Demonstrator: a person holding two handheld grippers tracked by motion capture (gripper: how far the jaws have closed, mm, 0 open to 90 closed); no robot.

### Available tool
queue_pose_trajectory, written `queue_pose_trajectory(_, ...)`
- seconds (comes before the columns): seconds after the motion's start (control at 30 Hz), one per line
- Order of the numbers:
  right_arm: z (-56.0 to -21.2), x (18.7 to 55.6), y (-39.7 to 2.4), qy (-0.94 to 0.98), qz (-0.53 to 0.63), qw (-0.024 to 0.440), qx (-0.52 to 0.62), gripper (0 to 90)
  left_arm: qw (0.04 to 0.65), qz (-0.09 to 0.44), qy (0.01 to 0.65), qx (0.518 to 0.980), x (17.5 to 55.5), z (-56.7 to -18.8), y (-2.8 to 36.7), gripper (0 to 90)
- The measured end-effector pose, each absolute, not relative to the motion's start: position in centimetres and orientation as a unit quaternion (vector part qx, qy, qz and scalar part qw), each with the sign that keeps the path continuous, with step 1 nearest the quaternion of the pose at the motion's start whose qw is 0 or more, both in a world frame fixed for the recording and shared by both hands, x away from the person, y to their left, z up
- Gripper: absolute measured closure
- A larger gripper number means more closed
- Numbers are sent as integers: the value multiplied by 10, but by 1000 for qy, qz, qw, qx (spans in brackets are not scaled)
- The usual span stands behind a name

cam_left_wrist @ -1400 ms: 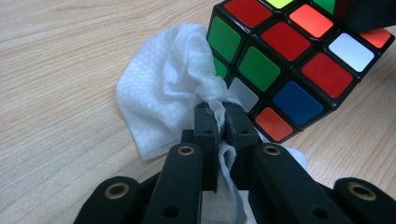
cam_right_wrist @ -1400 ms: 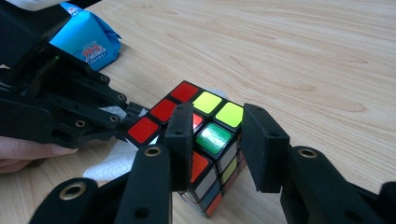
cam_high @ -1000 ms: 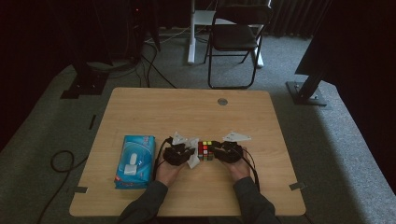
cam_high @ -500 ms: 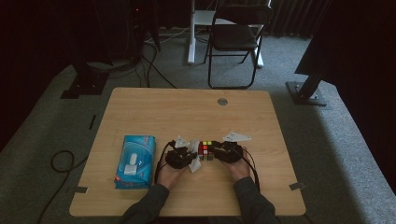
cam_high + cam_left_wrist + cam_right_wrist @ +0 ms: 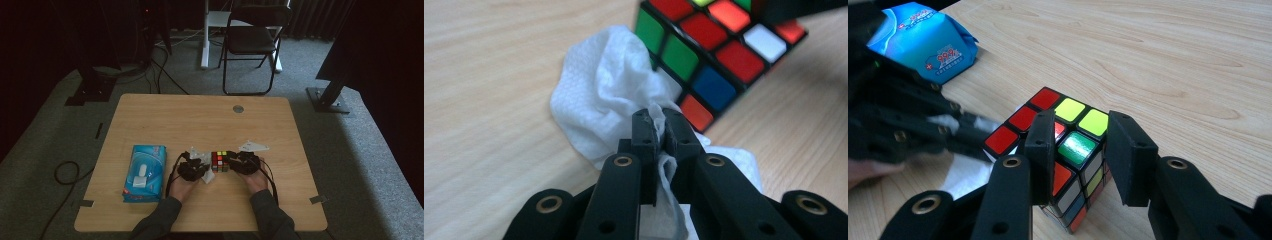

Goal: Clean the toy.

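A Rubik's cube (image 5: pixel 220 161) stands on the wooden table (image 5: pixel 200 120) near its front middle. My right gripper (image 5: pixel 233 163) comes at it from the right, and in the right gripper view its jaws (image 5: pixel 1082 136) are shut on the cube (image 5: pixel 1075 147), one pad on each side. My left gripper (image 5: pixel 204 169) lies just left of the cube. It is shut on a crumpled white tissue (image 5: pixel 604 95), which bulges past the left gripper (image 5: pixel 661 120) and touches the cube's (image 5: pixel 704 55) lower side. The tissue (image 5: pixel 965 175) also shows beneath the left gripper's arms.
A blue pack of wet wipes (image 5: pixel 145 172) lies flat at the table's front left, also seen as the pack (image 5: pixel 923 40) beyond the cube. A round grommet (image 5: pixel 238 108) sits at the back edge. A folding chair (image 5: pixel 252 42) and stands are on the floor behind.
My left gripper has sunk slightly with the tissue beside the cube. The right gripper and cube have stayed put.
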State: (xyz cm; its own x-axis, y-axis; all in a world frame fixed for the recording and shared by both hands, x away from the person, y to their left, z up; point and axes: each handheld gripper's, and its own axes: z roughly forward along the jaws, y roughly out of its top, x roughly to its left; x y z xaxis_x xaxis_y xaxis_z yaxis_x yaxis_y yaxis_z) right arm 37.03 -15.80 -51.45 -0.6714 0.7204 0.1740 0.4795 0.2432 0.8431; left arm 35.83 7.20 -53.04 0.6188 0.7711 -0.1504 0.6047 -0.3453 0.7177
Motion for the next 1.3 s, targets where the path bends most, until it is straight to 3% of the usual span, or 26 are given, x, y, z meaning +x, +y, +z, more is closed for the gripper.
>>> queue_pose_trajectory(0.07, -515, 371, -158, 778, 479, 121, 388, 544, 389, 113, 425, 810, 359, -526, 74, 855)
queue_pose_trajectory(0.1, -515, 371, -158, 778, 479, 121, 388, 544, 390, 116, 426, 808, 360, -524, 76, 855)
queue_pose_trajectory(0.13, -513, 369, -157, 781, 470, 135, 388, 458, 393, 119, 429, 805, 362, -521, 78, 855)
queue_pose_trajectory(0.6, -508, 362, -145, 792, 462, 144, 373, 326, 398, 121, 432, 800, 366, -516, 82, 854)
queue_pose_trajectory(1.3, -506, 364, -166, 793, 434, 172, 391, 365, 394, 117, 431, 803, 368, -517, 82, 853)
